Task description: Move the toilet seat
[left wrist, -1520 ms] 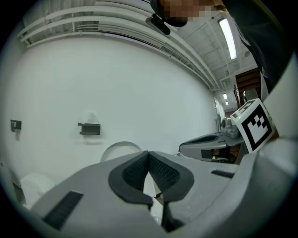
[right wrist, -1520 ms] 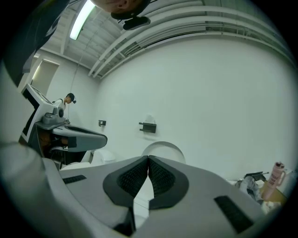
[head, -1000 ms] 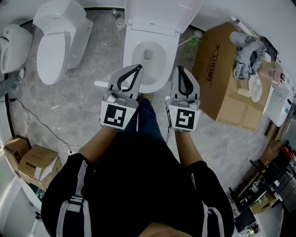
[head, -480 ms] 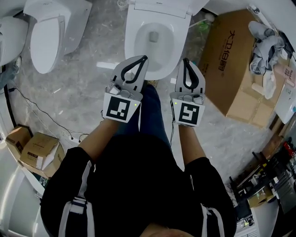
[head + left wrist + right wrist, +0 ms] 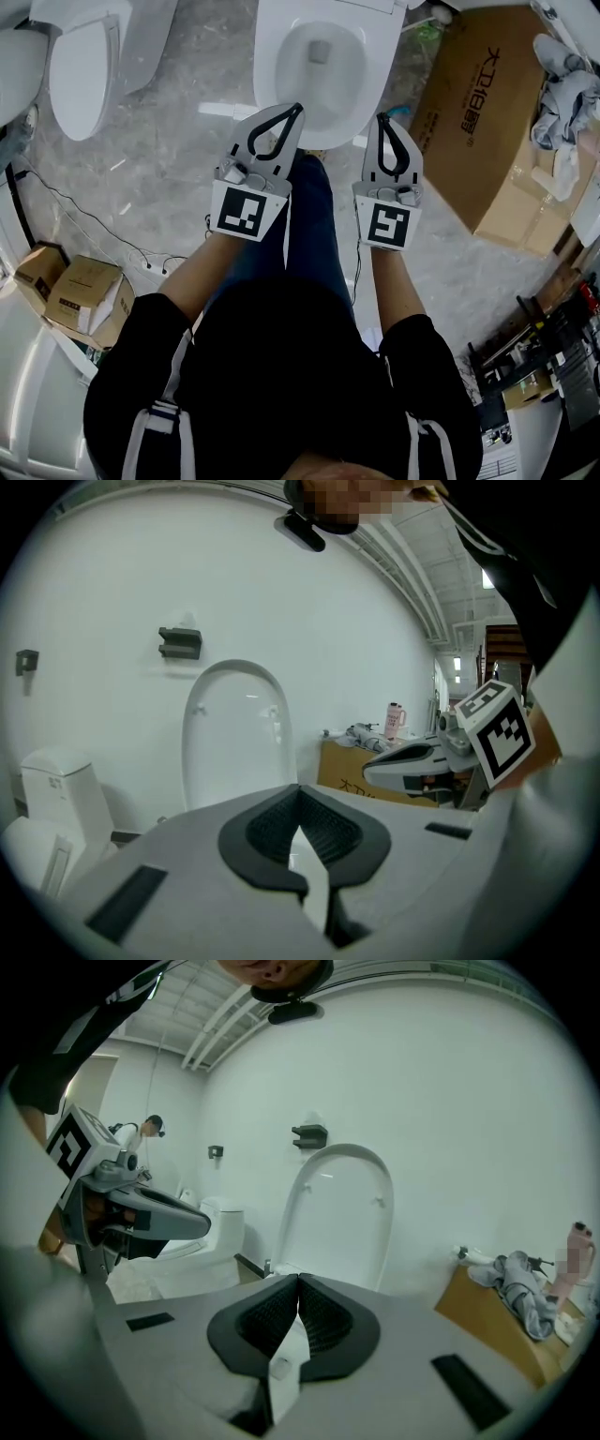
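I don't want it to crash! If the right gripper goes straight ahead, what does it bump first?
Probably the raised toilet lid, upright dead ahead of the shut right gripper; the bowl rim might come first, depth is unclear.

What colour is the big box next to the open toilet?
Brown: a cardboard box with dark print on it, clearest in the head view.

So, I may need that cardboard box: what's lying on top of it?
Crumpled grey cloth lies at the far end of the cardboard box. Anything under the cloth is hidden, and the picture's edge cuts off part of that end.
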Motion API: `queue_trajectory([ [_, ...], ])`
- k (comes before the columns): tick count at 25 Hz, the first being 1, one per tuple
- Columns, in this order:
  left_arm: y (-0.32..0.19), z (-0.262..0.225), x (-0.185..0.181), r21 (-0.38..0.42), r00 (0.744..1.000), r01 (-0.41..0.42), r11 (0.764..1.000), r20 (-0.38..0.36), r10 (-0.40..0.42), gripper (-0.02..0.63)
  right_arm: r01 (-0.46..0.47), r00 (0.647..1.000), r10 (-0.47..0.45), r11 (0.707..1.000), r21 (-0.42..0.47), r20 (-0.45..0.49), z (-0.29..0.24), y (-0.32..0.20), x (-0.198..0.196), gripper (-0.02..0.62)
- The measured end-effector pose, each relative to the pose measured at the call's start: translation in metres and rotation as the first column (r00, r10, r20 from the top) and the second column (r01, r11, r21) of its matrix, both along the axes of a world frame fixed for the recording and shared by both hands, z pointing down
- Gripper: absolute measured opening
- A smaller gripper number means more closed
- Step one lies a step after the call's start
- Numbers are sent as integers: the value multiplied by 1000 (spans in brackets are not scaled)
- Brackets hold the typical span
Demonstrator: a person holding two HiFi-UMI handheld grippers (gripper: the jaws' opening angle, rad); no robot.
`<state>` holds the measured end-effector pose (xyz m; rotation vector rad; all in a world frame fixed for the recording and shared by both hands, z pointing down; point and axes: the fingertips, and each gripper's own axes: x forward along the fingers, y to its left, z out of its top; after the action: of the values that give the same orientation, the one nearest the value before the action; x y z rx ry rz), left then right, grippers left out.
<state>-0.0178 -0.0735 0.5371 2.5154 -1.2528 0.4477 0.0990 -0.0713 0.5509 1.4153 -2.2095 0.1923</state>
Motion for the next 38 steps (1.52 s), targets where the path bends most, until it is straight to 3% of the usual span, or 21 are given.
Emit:
queue_trajectory([
  [26,36,129,-31,-115,998,-11,993,63,19,8,-23,999,16,986,-166,-44,126,40,-4,21],
  [32,40,154,-28,-85,981,-107,991,154,119,8,-7,1000,4,991,-137,-18,152,45,-5,21],
  [38,50,178,-27,-125,972,-143,982,170,163,8,-5,999,-1,981,-196,-35,178,55,-6,21],
])
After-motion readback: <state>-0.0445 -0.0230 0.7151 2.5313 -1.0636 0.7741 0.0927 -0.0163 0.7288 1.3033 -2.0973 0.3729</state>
